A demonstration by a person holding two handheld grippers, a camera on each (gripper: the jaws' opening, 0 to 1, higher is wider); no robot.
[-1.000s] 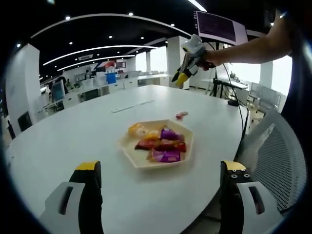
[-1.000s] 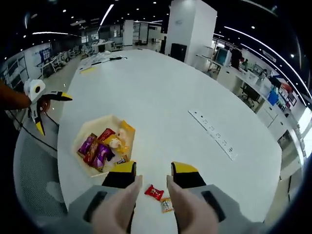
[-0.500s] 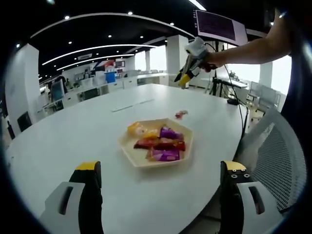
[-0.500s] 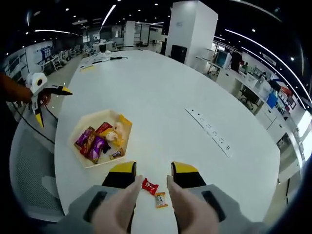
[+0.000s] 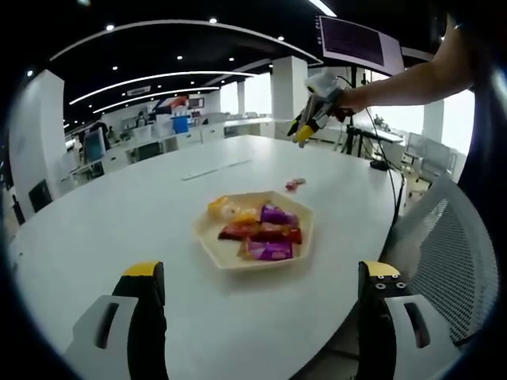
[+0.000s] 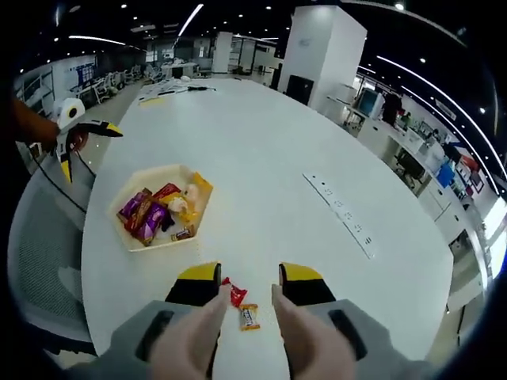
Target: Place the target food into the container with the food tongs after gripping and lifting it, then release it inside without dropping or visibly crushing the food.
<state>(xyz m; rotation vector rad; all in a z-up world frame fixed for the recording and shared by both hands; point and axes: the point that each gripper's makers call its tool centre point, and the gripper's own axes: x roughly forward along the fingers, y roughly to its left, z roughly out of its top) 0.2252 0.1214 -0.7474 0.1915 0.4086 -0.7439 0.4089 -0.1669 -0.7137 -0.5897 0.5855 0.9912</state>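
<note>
Two small wrapped candies, a red one (image 6: 235, 295) and a brown one (image 6: 249, 317), lie on the white table (image 6: 261, 182) between the wide-open jaws of the right gripper (image 6: 244, 294), which hold nothing. Near them sits the tray (image 6: 125, 205) of snacks. Held above the table, the left gripper (image 5: 261, 294) is wide open and empty too.

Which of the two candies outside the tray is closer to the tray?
The red candy. It lies beside the orange-wrapped candy on the table, on the tray's side.

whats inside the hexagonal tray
The tray holds a pile of wrapped snacks: purple, red and yellow packets, overlapping. Anything under the top packets, and the tray floor beneath them, is covered.
</note>
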